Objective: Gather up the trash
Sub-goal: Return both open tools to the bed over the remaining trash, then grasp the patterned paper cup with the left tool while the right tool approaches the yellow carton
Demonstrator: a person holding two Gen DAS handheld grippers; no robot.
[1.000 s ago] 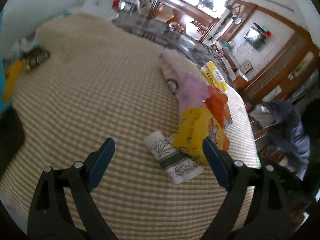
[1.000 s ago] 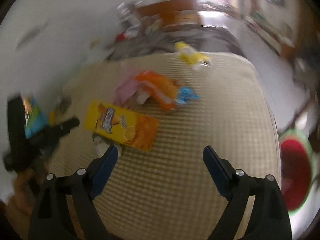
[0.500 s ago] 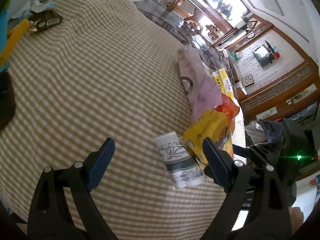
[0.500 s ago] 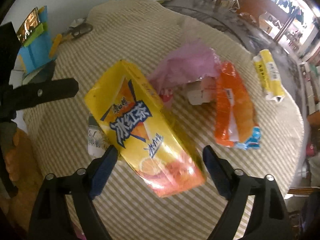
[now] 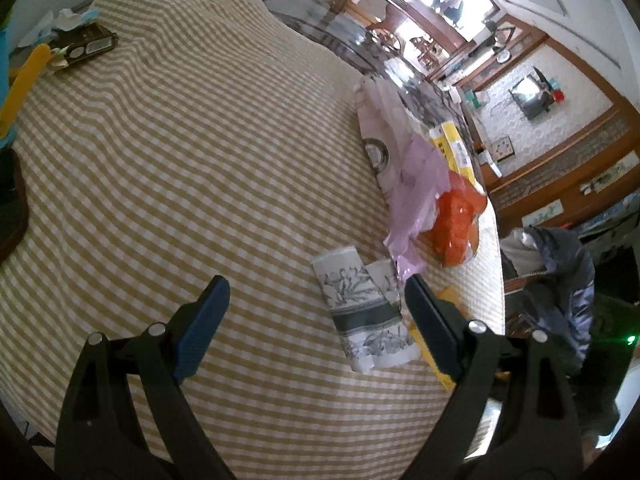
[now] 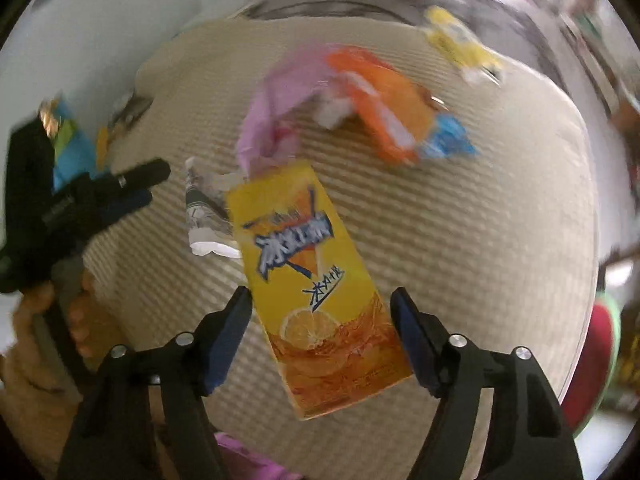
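Note:
A yellow drink carton (image 6: 304, 280) lies on the checked tablecloth (image 5: 180, 160), between the fingers of my right gripper (image 6: 322, 312). Its jaws are closing, and the pads stand just beside the carton's long sides. A crushed patterned paper cup (image 5: 360, 312) lies between the fingers of my open left gripper (image 5: 316, 304), close to the right one. The cup (image 6: 204, 216) is half under the carton. Beyond lie a purple plastic bag (image 5: 416, 184), an orange wrapper (image 5: 456, 220) and a small yellow box (image 5: 454, 146).
A dark packet (image 5: 86, 46) and a yellow strip (image 5: 24, 80) lie at the table's far left. A jacket (image 5: 560, 272) hangs beyond the right edge. A red bin with a green rim (image 6: 600, 344) stands below that edge. A hand (image 6: 48, 320) holds the left gripper (image 6: 100, 200).
My right gripper came down over the yellow carton and its jaws narrowed around it. In the left wrist view the carton dropped from beside the cup to behind the right finger.

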